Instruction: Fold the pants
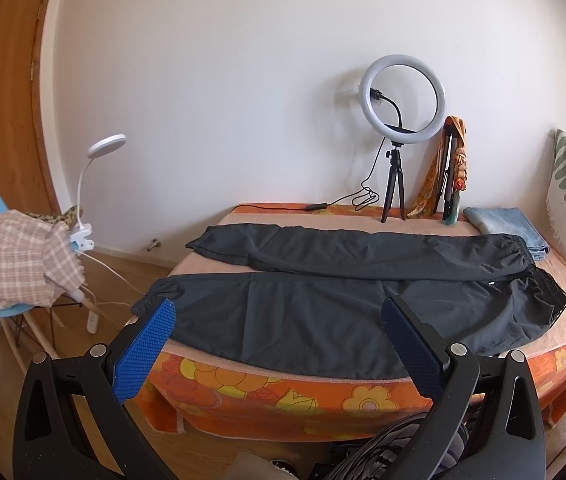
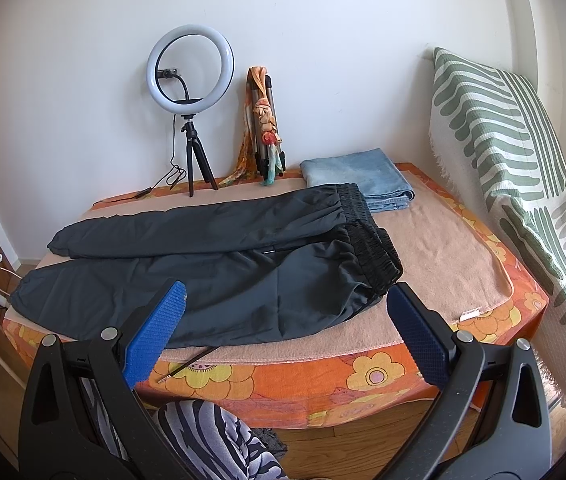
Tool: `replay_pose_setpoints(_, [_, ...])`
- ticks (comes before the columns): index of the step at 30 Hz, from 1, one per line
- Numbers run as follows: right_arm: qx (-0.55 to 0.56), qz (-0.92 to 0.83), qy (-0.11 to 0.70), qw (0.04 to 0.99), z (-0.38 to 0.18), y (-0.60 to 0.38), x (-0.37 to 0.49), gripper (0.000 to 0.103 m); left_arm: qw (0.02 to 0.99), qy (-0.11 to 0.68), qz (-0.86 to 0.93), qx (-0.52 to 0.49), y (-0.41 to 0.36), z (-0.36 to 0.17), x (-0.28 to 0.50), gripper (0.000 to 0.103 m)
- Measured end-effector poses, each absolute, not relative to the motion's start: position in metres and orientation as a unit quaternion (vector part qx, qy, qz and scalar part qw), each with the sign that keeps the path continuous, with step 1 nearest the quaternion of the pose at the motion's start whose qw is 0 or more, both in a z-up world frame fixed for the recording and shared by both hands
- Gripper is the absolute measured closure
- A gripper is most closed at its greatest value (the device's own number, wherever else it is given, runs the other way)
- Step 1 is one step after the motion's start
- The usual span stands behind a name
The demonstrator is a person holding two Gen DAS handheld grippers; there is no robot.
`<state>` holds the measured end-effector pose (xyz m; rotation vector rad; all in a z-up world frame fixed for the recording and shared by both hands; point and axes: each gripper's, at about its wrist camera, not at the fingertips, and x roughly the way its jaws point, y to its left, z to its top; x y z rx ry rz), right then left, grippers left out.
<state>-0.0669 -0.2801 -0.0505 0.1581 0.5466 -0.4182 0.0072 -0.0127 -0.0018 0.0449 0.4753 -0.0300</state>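
Dark grey pants [image 1: 323, 304] lie spread flat on a pink towel [image 2: 443, 248] on the table, both legs stretched to the left, the black elastic waistband [image 2: 371, 240] to the right. They also show in the right wrist view [image 2: 219, 280]. My left gripper [image 1: 279, 316] is open and empty, held in front of the table edge near the near leg's cuff [image 1: 155, 296]. My right gripper [image 2: 287, 300] is open and empty, held before the table edge near the waistband. A drawstring [image 2: 191, 364] hangs over the front edge.
Folded blue jeans [image 2: 359, 180] lie at the back right. A ring light on a tripod [image 2: 190, 80] and a folded tripod with a scarf [image 2: 263, 128] stand at the back wall. A green-striped cushion [image 2: 515, 168] is at right. A chair with checked cloth [image 1: 19, 264] is at left.
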Motion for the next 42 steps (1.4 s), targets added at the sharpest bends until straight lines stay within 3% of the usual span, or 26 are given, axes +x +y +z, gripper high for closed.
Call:
replay_pose_setpoints(15, [0.039,-0.148,0.25,0.956,-0.021,-0.305,-0.008,0.001,0.958,0.281,-0.055,0.016,0.034,-0.016,0.075,0.001])
replay_pose_setpoints(20, [0.027,-0.125,0.244,0.961,-0.011,-0.313,0.046,0.001,0.954,0.293,-0.041,0.049,0.052,-0.019,0.135,0.001])
replay_pose_setpoints(33, [0.007,-0.035,0.314,0.949,-0.031,-0.317,0.215,0.001,0.921,0.387,-0.043,-0.017,0.114,-0.041,0.316,0.002])
replay_pose_setpoints(42, [-0.028,0.026,0.392,0.919,-0.08,-0.316,0.321,0.001,0.89,0.45,-0.025,-0.066,0.141,-0.084,0.431,0.012])
